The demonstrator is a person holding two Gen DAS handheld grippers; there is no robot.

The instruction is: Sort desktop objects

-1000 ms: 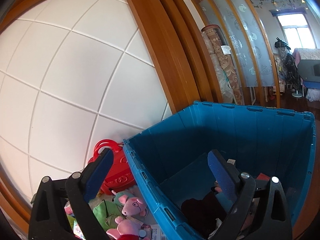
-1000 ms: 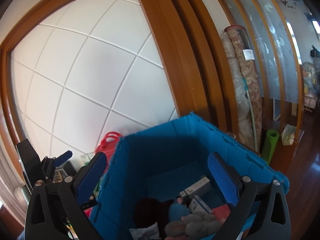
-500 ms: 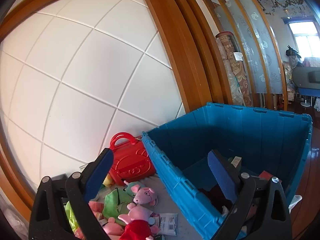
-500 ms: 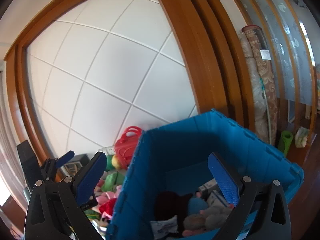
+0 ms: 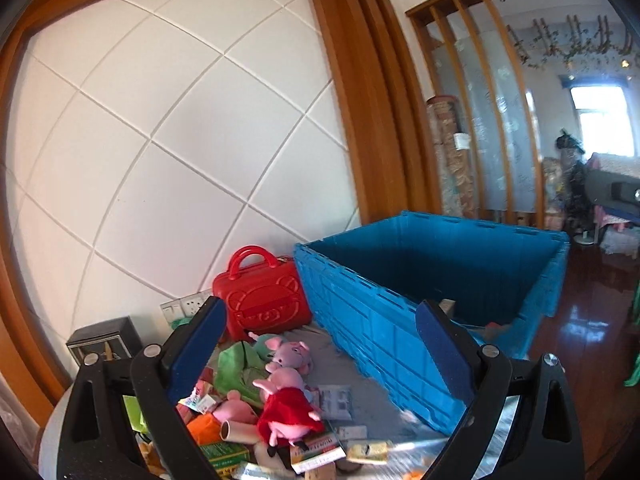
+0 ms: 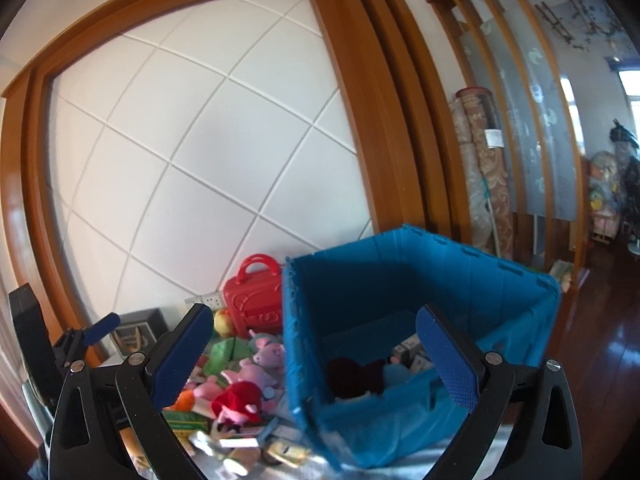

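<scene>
Both grippers are spread wide with nothing in them. The left gripper hangs right over the toy pile, and the pig plush in the red dress lies just below and between its fingers, body running roughly toward the camera. The right gripper straddles the blue crate's near wall, so I'd say the left one's nearer

Bright daylight from a window far right, blown out white. Glare across the wooden floor. Deep shadow inside the blue crate. Strong fisheye bending at edges, black corners. Motion blur low in the right wrist view.
</scene>
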